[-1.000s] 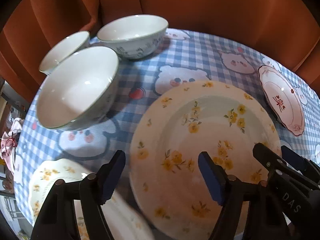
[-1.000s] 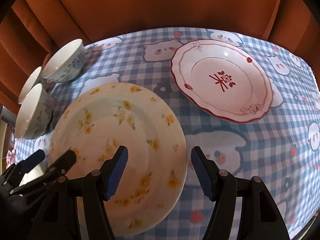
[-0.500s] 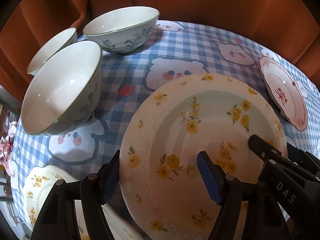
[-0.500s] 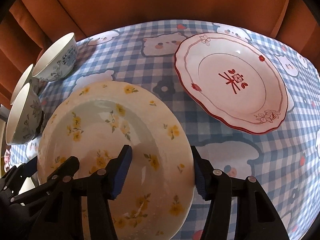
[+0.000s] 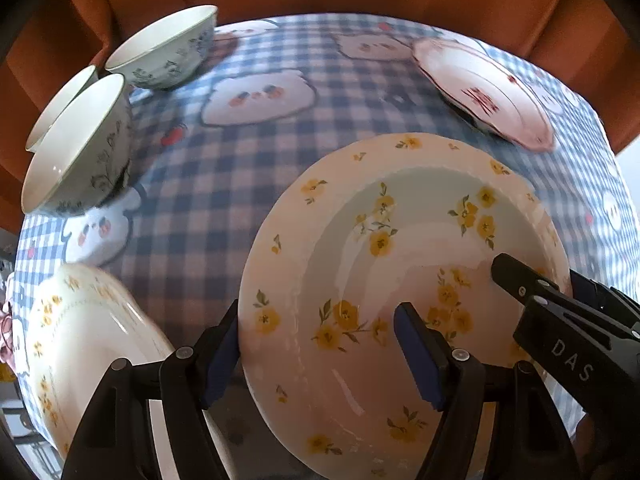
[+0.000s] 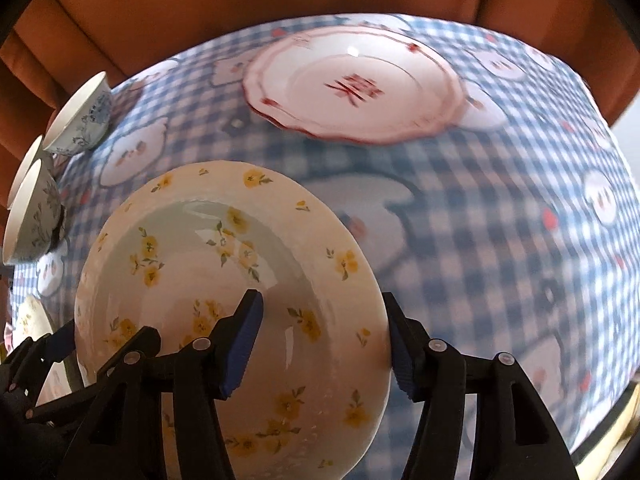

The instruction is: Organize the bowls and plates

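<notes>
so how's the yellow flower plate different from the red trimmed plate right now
The yellow flower plate is cream with scattered yellow blossoms; the red trimmed plate is white with a red rim and a red centre mark. The yellow flower plate sits between the jaws of both the left gripper and right gripper, while the red trimmed plate lies alone on the checked tablecloth, farther back. Both are round, shallow plates.

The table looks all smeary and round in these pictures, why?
Both wrist views are fisheye, so the checked tablecloth bulges; in both it and the red-rimmed plate are motion-blurred, while the yellow-flower plate looks sharp with window glare.
</notes>
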Available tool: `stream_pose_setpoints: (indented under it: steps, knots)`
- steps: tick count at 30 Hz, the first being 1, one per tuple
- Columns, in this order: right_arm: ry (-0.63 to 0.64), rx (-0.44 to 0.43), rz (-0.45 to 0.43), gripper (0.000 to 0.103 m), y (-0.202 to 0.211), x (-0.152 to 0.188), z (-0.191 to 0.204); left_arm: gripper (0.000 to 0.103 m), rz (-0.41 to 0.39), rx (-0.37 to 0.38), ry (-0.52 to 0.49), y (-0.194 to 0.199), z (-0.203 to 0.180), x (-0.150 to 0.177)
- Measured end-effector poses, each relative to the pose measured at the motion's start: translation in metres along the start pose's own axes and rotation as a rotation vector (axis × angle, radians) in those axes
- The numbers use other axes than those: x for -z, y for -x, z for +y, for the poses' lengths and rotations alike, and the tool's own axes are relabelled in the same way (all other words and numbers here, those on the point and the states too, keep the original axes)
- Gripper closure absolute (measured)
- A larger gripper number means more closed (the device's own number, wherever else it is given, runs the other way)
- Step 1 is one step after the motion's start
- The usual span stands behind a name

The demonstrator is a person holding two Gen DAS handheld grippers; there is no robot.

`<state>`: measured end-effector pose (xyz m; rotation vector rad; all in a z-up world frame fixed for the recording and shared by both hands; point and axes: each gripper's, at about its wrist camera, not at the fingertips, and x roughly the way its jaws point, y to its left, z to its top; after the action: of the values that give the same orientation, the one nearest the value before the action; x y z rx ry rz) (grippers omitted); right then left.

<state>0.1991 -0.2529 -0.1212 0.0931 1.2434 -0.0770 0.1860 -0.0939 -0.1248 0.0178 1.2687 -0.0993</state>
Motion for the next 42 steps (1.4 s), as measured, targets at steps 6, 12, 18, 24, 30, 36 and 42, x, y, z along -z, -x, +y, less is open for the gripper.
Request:
stream_pose_setpoints:
  steps: [6,12,18,24,30,36,42]
  knots:
    - [-0.005,0.022,0.023,0.039,0.009,0.025,-0.016,0.032,0.024,-0.01,0.034,0.005,-0.004,0.015]
    - [0.032,0.014,0.013,0.039,0.009,0.027,-0.015,0.032,0.009,-0.035,0.074,0.004,-0.006,0.017]
    - [0.076,-0.024,0.003,0.039,0.004,0.016,-0.014,0.033,-0.007,-0.058,0.113,0.005,-0.008,0.014]
    - [0.112,-0.036,0.021,0.038,0.004,0.014,-0.016,0.033,0.004,-0.071,0.125,0.009,-0.013,0.016]
    - [0.106,-0.036,0.025,0.038,0.018,0.022,-0.022,0.033,-0.008,-0.05,0.124,0.025,-0.015,0.025]
    - [0.09,-0.035,0.027,0.038,0.032,0.035,-0.018,0.032,-0.044,-0.027,0.111,0.043,-0.006,0.032]
    - [0.078,-0.009,-0.011,0.038,0.056,0.045,-0.003,0.032,-0.087,0.005,0.105,0.062,0.012,0.038]
